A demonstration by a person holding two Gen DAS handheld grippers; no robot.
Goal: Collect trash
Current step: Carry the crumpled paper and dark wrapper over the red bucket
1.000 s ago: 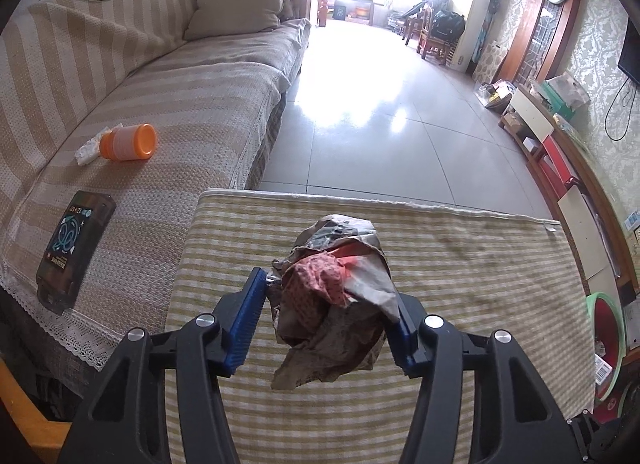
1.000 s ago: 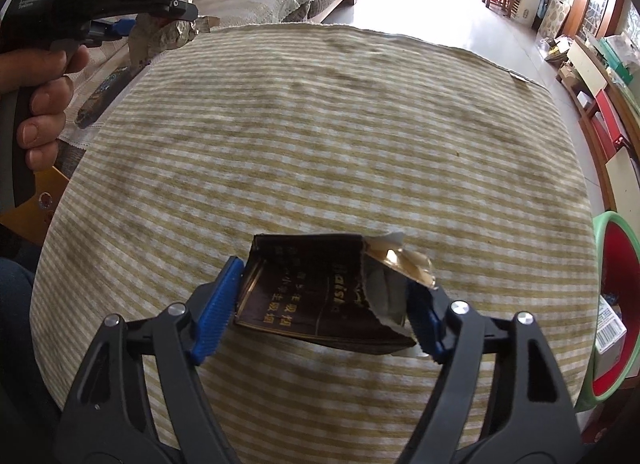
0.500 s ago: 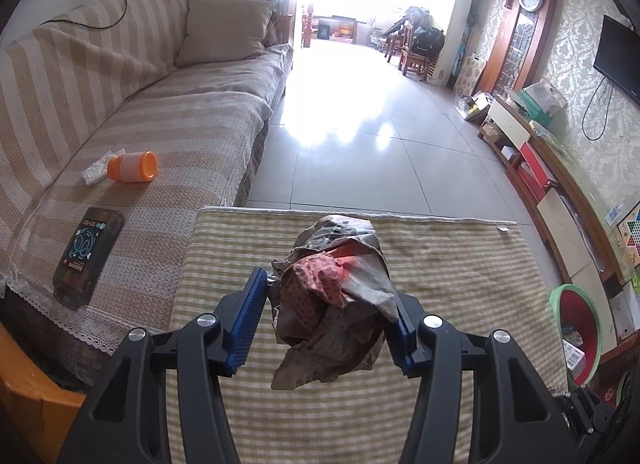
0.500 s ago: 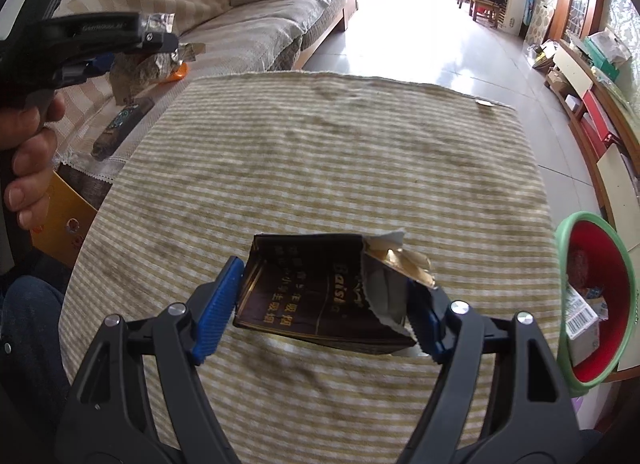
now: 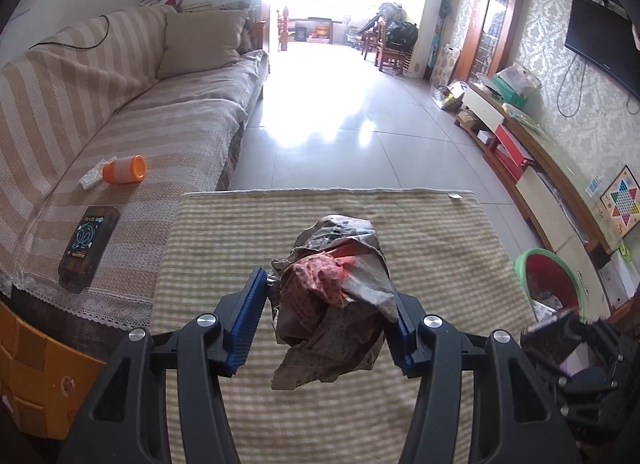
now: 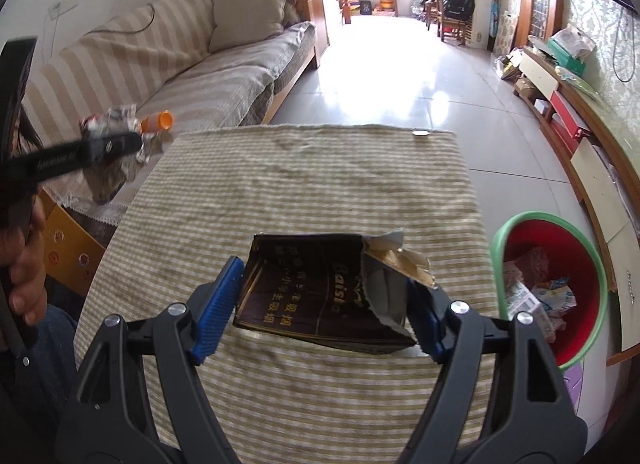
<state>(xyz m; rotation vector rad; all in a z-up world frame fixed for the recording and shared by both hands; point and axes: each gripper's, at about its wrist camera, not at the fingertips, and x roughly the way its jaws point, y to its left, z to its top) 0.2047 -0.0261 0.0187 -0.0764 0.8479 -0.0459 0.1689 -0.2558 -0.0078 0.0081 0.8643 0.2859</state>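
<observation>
My left gripper [image 5: 328,320] is shut on a crumpled wad of newspaper [image 5: 336,296] and holds it above the striped tablecloth [image 5: 440,248]. My right gripper [image 6: 328,304] is shut on a torn dark brown packet [image 6: 316,296] with gold lettering, held above the same cloth [image 6: 304,184]. A red bin with a green rim [image 6: 560,248] holding trash stands on the floor right of the table; it also shows in the left wrist view [image 5: 556,280]. The left gripper with its wad [image 6: 112,132] appears at the left of the right wrist view.
A striped sofa [image 5: 132,132] runs along the left, with an orange cup [image 5: 124,169], a white tissue [image 5: 91,179] and a dark box [image 5: 89,244] on it. An orange crate [image 5: 36,376] sits by the table's left. A low TV cabinet [image 5: 532,160] lines the right wall.
Both grippers have risen and pulled back, so more of the room shows. The red bin has come further into both views. Both keep their hold.
</observation>
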